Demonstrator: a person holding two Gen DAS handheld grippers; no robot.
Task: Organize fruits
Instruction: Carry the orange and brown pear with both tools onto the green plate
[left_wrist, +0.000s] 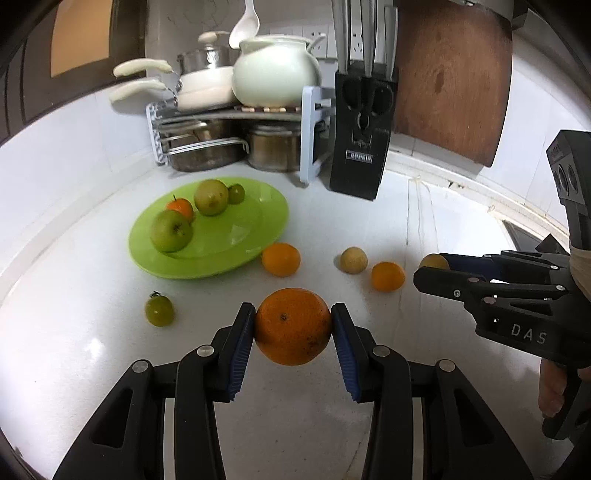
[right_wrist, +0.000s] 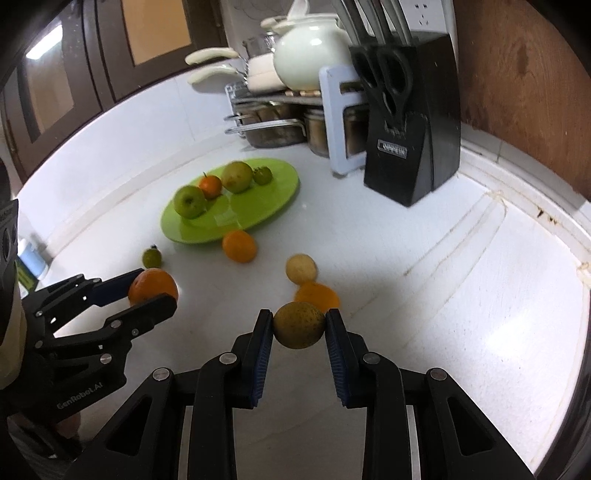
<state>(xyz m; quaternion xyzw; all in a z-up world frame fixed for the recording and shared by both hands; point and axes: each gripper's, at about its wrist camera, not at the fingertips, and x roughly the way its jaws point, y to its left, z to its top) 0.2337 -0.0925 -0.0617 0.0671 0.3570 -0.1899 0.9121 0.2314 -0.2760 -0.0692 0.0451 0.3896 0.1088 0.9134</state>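
Observation:
My left gripper (left_wrist: 293, 326) is shut on a large orange (left_wrist: 293, 326), held above the white counter. My right gripper (right_wrist: 299, 325) is shut on a small yellow-green fruit (right_wrist: 299, 325), also lifted. Each gripper shows in the other's view: the right gripper (left_wrist: 430, 267) at the right, the left gripper (right_wrist: 155, 291) at the left. A green plate (left_wrist: 243, 236) carries two green apples (left_wrist: 171, 230), a small orange (left_wrist: 181, 207) and a green tomato (left_wrist: 236, 193). Loose on the counter lie an orange (left_wrist: 281, 259), a pale yellow fruit (left_wrist: 353, 260), another orange (left_wrist: 388, 276) and a green tomato (left_wrist: 159, 310).
A black knife block (left_wrist: 360, 136) with scissors stands behind the plate. A metal rack (left_wrist: 236, 125) with pots and a white teapot (left_wrist: 275, 70) fills the back corner. A wooden board (left_wrist: 450, 74) leans at the back right. A person's hand (left_wrist: 552, 391) holds the right gripper.

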